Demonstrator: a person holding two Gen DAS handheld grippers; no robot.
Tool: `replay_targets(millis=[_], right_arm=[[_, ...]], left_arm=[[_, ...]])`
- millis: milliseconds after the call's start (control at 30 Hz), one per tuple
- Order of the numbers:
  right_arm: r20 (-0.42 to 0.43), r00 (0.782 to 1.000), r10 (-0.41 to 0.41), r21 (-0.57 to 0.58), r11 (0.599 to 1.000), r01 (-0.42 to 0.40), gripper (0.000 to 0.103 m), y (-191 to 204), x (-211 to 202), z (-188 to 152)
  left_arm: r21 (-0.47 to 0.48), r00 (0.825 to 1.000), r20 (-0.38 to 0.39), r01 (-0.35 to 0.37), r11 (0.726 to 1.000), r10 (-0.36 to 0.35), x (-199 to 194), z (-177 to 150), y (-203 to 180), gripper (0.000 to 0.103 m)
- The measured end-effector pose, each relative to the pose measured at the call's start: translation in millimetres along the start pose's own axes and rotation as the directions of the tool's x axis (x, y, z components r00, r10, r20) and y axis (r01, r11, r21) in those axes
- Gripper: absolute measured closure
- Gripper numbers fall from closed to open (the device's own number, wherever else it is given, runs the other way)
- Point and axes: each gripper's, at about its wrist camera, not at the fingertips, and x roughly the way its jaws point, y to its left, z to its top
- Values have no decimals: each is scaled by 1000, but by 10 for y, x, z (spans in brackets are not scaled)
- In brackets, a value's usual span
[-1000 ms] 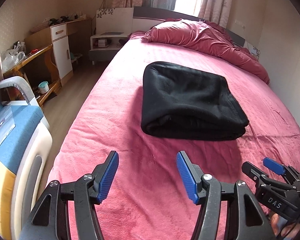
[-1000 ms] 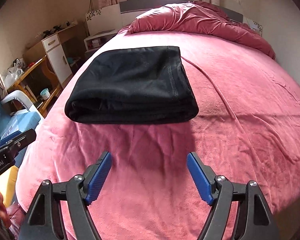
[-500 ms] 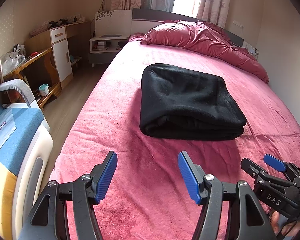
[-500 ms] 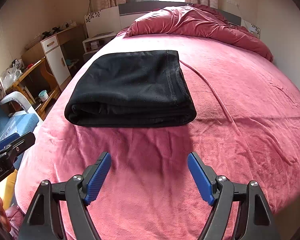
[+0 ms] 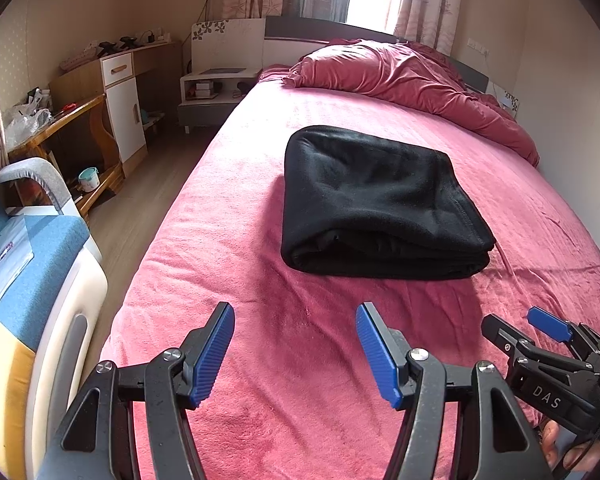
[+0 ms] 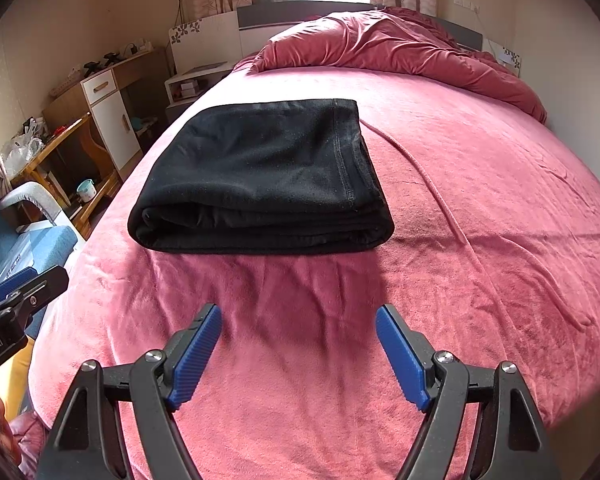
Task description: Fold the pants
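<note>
The black pants (image 5: 374,200) sit folded into a thick rectangular stack on the pink bed (image 5: 228,248), roughly mid-mattress, with the rumpled pink duvet (image 5: 412,80) heaped beyond them at the headboard end. Nothing touches the stack.

Left hand-held gripper (image 5: 294,344): jaws standing wide apart, blue pads facing each other over bare bedspread, nothing between them, well short of the pants. From this view the rounded fold of the stack faces left and the layered edges show along the near side. Down in the bottom right corner, the right hand-held gripper (image 5: 540,340) pokes into frame, with fingers (image 5: 572,448) of the person's hand wrapped under it.

Right hand-held gripper (image 6: 298,344): also spread wide, empty, hovering above the bedspread near the foot of the bed, apart from the pants (image 6: 260,172). This camera gives what the other does not: a stitched hem running down the right side of the top layer, and a long raised crease in the bedspread trailing away from the stack's right corner. At its left edge the other hand-held gripper's tip (image 6: 24,288) shows, blue pad on top.

The left view alone takes in more of the room: a blue and white chair (image 5: 32,272), a wooden desk (image 5: 72,116), a white bedside unit (image 5: 216,88).
</note>
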Motion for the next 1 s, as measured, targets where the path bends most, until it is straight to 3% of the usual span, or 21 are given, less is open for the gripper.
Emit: replay_targets(millis=[1000], right_arm=[[-8, 1000, 0, 1, 1000, 0, 22, 12, 2, -39]], left_arm=[[5, 1000, -1, -3, 1000, 3, -42, -23, -19, 39]])
